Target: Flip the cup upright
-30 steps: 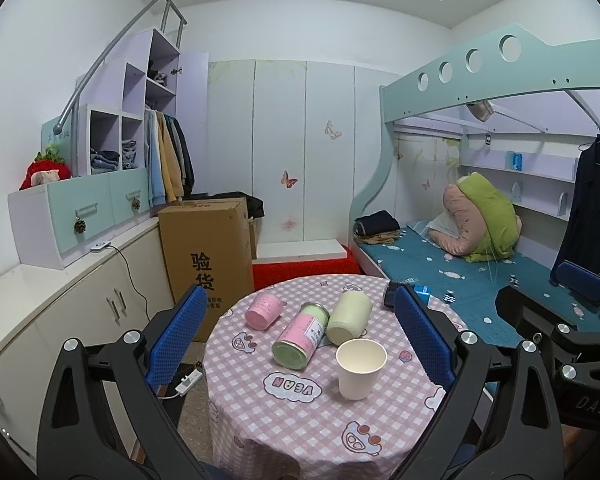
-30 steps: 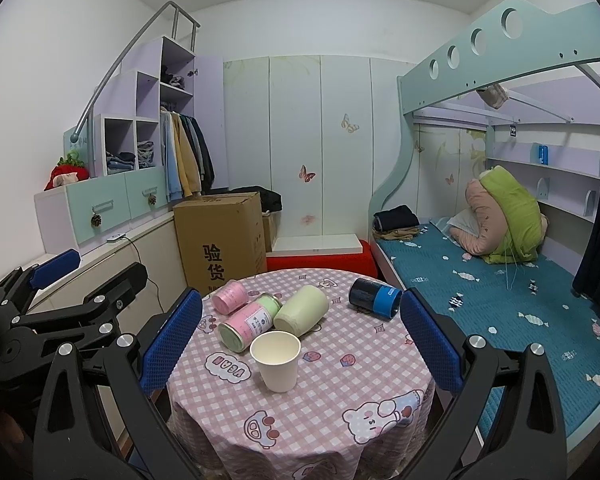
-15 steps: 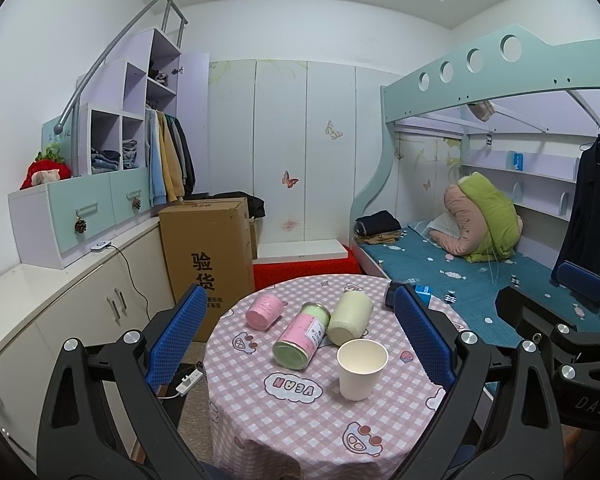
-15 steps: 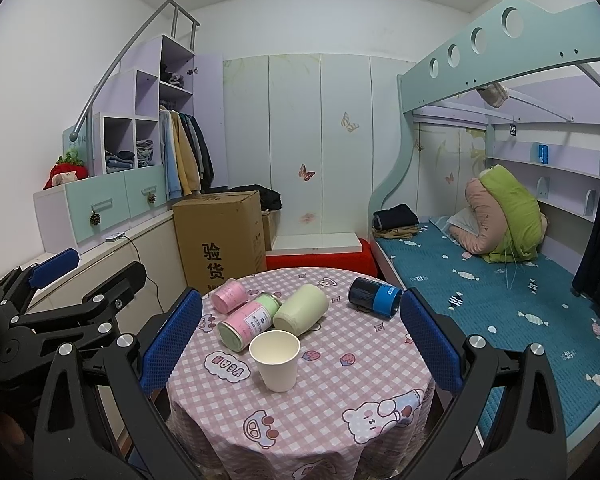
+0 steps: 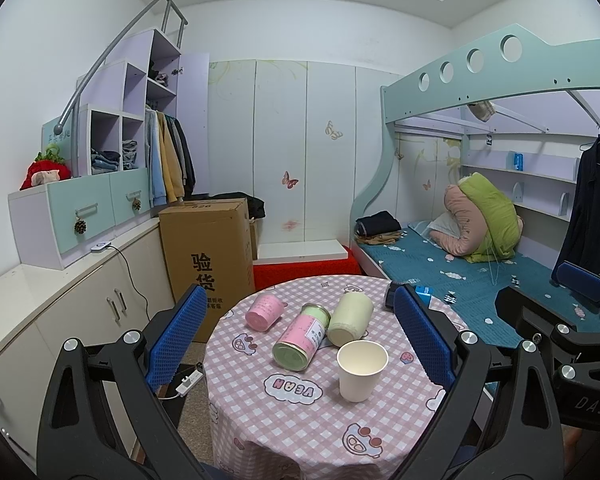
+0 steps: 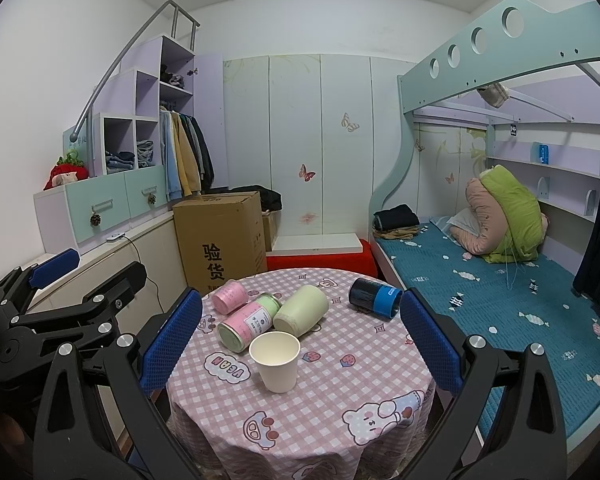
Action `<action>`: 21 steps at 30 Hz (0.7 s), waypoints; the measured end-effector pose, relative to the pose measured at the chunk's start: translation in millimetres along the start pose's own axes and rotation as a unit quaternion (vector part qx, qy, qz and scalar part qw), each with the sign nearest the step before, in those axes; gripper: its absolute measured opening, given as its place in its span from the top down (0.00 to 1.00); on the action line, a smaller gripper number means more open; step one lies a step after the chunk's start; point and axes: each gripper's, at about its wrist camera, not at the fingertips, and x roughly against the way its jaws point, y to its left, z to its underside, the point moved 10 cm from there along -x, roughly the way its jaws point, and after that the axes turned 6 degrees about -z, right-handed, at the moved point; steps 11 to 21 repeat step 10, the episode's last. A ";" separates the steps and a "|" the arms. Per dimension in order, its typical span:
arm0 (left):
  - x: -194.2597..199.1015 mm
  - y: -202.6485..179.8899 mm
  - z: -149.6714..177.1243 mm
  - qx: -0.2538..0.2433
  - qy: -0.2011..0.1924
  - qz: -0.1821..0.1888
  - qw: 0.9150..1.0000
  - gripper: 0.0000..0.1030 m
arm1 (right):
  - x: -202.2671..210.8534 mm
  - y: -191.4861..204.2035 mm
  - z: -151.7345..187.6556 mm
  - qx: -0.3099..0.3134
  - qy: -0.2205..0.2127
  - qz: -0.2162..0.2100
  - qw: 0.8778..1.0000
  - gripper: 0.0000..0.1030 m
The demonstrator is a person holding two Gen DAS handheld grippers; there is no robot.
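The white paper cup (image 5: 360, 369) stood upright, mouth up, on the round tabletop (image 5: 292, 420) covered by a pink checked cloth with cartoon prints, toward the near half of it. Behind the cup lay three containers on their sides: a pink-and-green can (image 5: 300, 338) with its green end facing the cameras, a pale green cup (image 5: 350, 318) touching the can's far end, and a small pink cup (image 5: 264, 312) lying apart to the left. At the far right edge of the tabletop a dark can with a blue band (image 6: 374, 295) also lay on its side, well apart from the others. The left hand-held gripper (image 5: 300, 340) hung above the near edge of the tabletop with its blue-padded fingers (image 5: 176, 334) spread wide and nothing between them. The right hand-held gripper (image 6: 296, 338) was likewise held back from the cup, its blue pads (image 6: 428, 340) set wide apart and holding nothing; the paper cup appeared between them in its view but touched neither. Each hand-held gripper showed at the edge of the other's view. Beyond the tabletop stood a cardboard box (image 5: 208, 256) against the low cabinets, and a bunk bed (image 6: 500, 300) with a teal quilt ran along the right.
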 end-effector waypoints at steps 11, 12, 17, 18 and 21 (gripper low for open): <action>-5.1 1.5 2.0 0.001 0.010 0.001 1.000 0.08 | -4.6 -1.8 4.5 -0.005 0.010 -0.004 1.000 0.07; -5.1 1.5 2.0 0.001 0.010 0.001 1.000 0.08 | -4.6 -1.8 4.5 -0.005 0.010 -0.004 1.000 0.07; -5.1 1.5 2.0 0.001 0.010 0.001 1.000 0.08 | -4.6 -1.8 4.5 -0.005 0.010 -0.004 1.000 0.07; -5.1 1.5 2.0 0.001 0.010 0.001 1.000 0.08 | -4.6 -1.8 4.5 -0.005 0.010 -0.004 1.000 0.07; -5.1 1.5 2.0 0.001 0.010 0.001 1.000 0.08 | -4.6 -1.8 4.5 -0.005 0.010 -0.004 1.000 0.07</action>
